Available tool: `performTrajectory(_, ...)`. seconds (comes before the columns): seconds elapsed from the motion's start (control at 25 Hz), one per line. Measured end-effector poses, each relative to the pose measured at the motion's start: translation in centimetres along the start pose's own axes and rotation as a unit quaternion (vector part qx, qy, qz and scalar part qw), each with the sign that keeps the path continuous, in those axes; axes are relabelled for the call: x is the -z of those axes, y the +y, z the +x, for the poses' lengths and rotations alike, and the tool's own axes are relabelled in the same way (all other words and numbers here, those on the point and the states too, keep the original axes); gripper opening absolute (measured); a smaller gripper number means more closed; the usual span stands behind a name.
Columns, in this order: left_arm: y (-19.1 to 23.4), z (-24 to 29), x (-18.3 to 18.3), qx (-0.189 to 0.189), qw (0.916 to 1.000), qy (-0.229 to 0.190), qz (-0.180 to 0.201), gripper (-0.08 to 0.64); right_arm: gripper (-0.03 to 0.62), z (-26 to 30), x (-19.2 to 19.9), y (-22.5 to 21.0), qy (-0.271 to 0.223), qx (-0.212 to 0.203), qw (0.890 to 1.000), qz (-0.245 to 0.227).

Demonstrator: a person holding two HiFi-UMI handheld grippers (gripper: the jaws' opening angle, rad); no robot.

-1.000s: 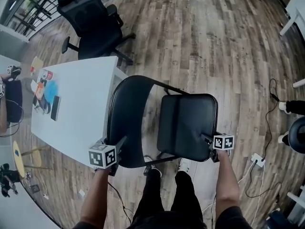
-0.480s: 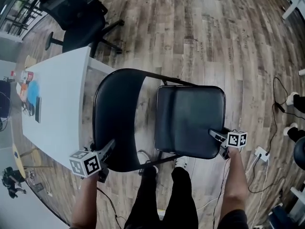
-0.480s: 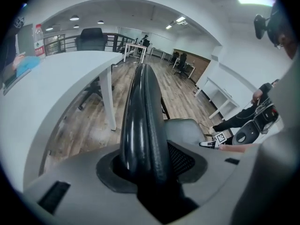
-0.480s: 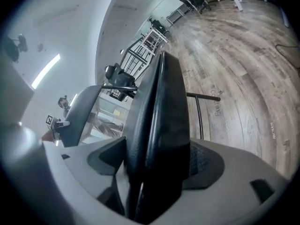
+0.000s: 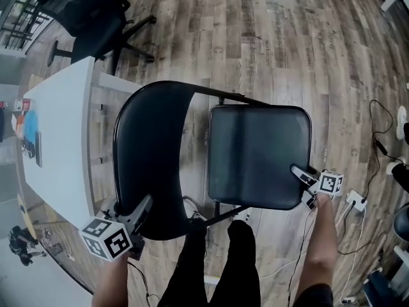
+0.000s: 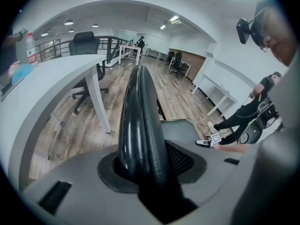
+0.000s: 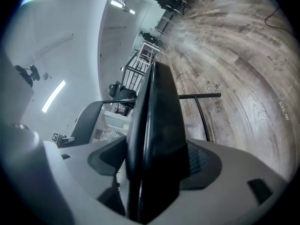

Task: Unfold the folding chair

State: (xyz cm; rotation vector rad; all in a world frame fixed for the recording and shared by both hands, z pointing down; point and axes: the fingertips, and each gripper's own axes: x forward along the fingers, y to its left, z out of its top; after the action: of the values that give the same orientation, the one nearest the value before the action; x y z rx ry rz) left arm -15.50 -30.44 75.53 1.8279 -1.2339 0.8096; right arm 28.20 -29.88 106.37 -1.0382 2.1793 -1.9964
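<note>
A black folding chair stands on the wood floor, its curved backrest (image 5: 153, 146) at left and its padded seat (image 5: 259, 155) at right, spread apart. My left gripper (image 5: 143, 206) is shut on the backrest's near rim (image 6: 140, 121), and its jaws have just closed a little further on that rim. My right gripper (image 5: 301, 176) is shut on the seat's near right corner; in the right gripper view the seat's edge (image 7: 157, 111) runs up between the jaws. The chair's thin metal frame (image 5: 220, 96) crosses behind both parts.
A white table (image 5: 64, 139) stands close on the left, with a black office chair (image 5: 83, 11) beyond it. Cables and a power strip (image 5: 354, 200) lie on the floor at right. The person's legs (image 5: 217, 261) stand just behind the chair. Another person (image 6: 248, 116) stands nearby.
Both grippers have sunk lower and moved apart, the left one to the lower left and the right one to the right. The seat now lies flatter and further from the backrest.
</note>
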Motion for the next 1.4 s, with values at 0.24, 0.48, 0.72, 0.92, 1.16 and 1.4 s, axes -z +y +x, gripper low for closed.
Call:
performTrajectory(0.24,-3.2,0.9,0.0,-0.006,0.9998,-0.004,0.017,0.167,0.348,-0.6,-0.4,-2.7,0.006,0.02,1.0,-0.015)
performTrajectory(0.48,-7.8,1.7,-0.5,0.0,0.9997,0.001,0.025,0.151,0.348,-2.5,-0.5,-6.3,0.008,0.077,0.997,0.001)
performTrajectory(0.72,-8.7,1.6,-0.9,0.029,0.9994,-0.015,0.012,0.144,0.351,-2.5,-0.8,-4.7,-0.015,-0.034,0.999,0.017)
performTrajectory(0.92,-8.1,-0.8,-1.2,0.052,0.9947,-0.088,-0.016,0.196,0.351,-8.9,-2.2,-7.0,-0.058,0.131,0.987,-0.071)
performTrajectory(1.16,-7.8,-7.3,-1.6,0.011,0.9875,-0.157,-0.008,0.195,0.348,-12.6,-1.1,8.7,-0.167,0.171,0.939,-0.249)
performTrajectory(1.4,-8.8,-14.1,-2.7,-0.027,0.9737,-0.226,0.003,0.047,0.031,-11.6,3.6,27.6,-0.196,0.174,0.888,-0.377)
